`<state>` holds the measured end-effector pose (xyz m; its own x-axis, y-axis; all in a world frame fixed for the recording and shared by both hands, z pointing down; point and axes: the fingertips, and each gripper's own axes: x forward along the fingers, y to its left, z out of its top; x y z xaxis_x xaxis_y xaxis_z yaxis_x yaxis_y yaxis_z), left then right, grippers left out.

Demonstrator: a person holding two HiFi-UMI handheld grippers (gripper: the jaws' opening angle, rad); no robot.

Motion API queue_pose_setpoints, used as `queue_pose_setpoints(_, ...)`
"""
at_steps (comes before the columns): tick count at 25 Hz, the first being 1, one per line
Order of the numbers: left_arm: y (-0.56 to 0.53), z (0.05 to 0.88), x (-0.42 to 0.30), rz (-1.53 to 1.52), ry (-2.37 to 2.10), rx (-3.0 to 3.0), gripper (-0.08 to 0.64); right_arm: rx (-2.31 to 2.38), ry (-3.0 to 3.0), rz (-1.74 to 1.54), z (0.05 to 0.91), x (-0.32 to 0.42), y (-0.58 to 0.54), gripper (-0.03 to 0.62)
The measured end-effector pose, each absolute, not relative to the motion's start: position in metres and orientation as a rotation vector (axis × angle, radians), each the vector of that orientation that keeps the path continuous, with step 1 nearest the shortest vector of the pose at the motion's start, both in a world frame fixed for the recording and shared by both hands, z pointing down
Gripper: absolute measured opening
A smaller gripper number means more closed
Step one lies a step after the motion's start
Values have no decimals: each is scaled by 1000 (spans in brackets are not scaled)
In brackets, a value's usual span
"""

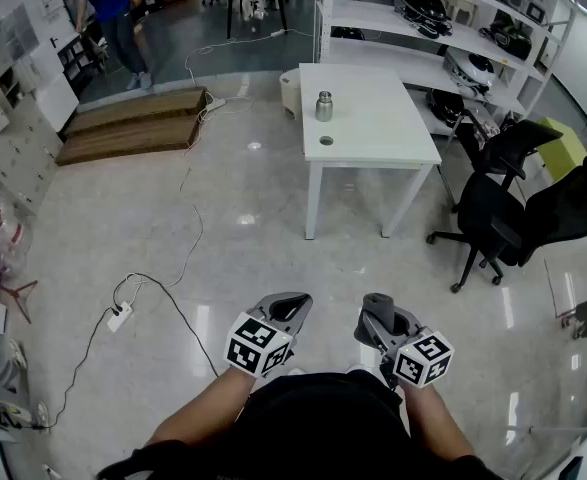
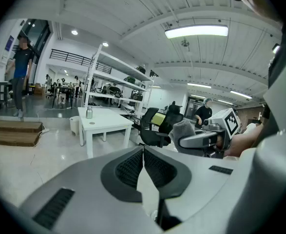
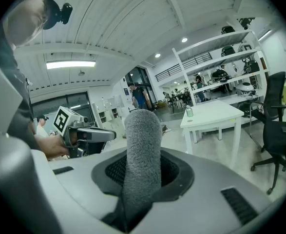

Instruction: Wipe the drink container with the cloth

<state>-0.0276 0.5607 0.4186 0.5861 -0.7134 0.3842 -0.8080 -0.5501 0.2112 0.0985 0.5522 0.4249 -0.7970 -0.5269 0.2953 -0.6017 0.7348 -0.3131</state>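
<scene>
Closest in, down at the bottom of the head view, are the person's bare forearms, one on each gripper, held side by side above the shiny floor. On the left, the left gripper (image 1: 291, 302) has its jaws pressed flat together with nothing between them; its own view shows the ribbed pads meeting in one thin line. Its marker cube (image 1: 258, 345) sits just behind. Just beside it to the right, the right gripper (image 1: 385, 320) is clamped on a grey cloth (image 1: 376, 303), rolled or bunched into a fuzzy column that stands up out of the jaws and pokes past the tips.

Farther off, starting at the left, a person in a blue top (image 1: 113, 18) walks at the far end of the room. Nearer lie a low wooden platform (image 1: 133, 123) and a white power strip (image 1: 120, 317) with cables trailing across the tiles. Toward the middle stands a white table (image 1: 373, 138), well apart from both grippers, and on its far left part the drink container (image 1: 324, 106), a small metal bottle, stands upright with its lid on. A white bin (image 1: 289, 90) sits against the table's far left corner. To the right are white shelves (image 1: 443, 63) loaded with equipment, then two black office chairs (image 1: 493, 218).
</scene>
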Motion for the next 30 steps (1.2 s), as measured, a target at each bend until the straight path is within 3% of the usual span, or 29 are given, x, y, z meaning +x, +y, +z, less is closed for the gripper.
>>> queue_pose_setpoints(30, 550, 439, -45, 346, -1246, 2394, 20, 903, -2771, 703, 423, 85, 535, 107)
